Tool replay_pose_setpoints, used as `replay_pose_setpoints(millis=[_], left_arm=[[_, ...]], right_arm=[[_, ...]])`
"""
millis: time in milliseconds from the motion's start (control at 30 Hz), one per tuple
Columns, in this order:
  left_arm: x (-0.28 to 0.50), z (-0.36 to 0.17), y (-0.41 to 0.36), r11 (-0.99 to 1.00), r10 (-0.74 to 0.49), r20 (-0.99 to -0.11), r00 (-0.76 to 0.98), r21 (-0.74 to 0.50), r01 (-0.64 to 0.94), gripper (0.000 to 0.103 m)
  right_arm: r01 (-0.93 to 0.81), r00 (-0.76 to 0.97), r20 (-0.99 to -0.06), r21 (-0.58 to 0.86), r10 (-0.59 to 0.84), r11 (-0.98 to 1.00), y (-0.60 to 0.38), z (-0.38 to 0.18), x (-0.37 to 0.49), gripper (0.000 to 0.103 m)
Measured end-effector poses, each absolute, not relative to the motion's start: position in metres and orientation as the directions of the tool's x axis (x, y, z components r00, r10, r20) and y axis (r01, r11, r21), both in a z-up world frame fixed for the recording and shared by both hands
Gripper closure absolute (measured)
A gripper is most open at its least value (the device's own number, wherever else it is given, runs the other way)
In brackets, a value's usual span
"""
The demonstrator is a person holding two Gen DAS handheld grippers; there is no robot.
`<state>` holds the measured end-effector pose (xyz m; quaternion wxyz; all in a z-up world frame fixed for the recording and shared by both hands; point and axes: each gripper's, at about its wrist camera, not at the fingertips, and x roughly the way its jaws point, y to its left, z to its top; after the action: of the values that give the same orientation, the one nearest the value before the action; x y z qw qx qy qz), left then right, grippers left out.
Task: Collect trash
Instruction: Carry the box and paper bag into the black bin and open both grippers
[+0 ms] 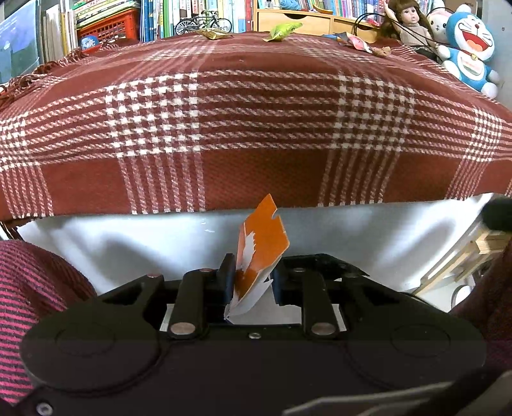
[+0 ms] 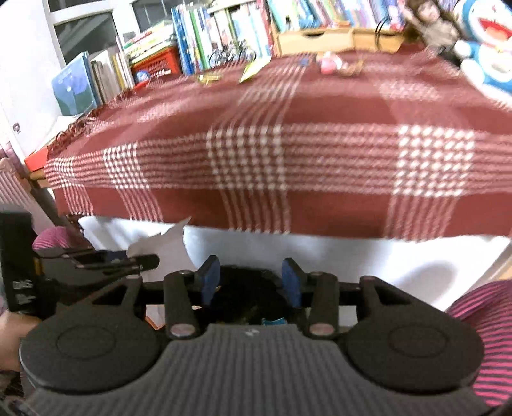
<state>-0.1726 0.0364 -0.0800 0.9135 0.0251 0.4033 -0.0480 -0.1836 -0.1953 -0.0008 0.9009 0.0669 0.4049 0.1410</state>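
Left gripper (image 1: 249,281) pinched orange wrapper scrap (image 1: 260,246) upright between its jaws for disposal; right gripper (image 2: 251,281) jaws spread, empty, black bin opening (image 2: 243,297) beneath them

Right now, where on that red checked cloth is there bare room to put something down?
The whole near and middle stretch of the plaid tablecloth is bare, from its front edge back towards the wrappers. The far edge is crowded: a tan wrapper, a green wrapper, more scraps, then a doll and a blue plush cat at the far right corner.
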Motion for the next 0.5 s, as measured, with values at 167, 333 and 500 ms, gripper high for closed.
replay_pose_setpoints(millis=[167, 333, 500], left_arm=[[-0.176, -0.078, 0.038, 0.994, -0.074, -0.737, 0.672, -0.003, 0.107, 0.071], [-0.179, -0.074, 0.036, 0.994, -0.081, -0.734, 0.674, -0.009, 0.11, 0.057], [-0.182, -0.065, 0.036, 0.994, -0.088, -0.724, 0.684, -0.018, 0.109, 0.054]], right_arm=[[-0.184, 0.652, -0.706, 0.209, 0.278, 0.96, -0.205, 0.029, -0.198, 0.041], [-0.194, 0.659, -0.699, 0.196, 0.276, 0.961, -0.205, 0.043, -0.207, 0.039], [-0.213, 0.663, -0.694, 0.185, 0.28, 0.96, -0.202, 0.046, -0.209, 0.037]])
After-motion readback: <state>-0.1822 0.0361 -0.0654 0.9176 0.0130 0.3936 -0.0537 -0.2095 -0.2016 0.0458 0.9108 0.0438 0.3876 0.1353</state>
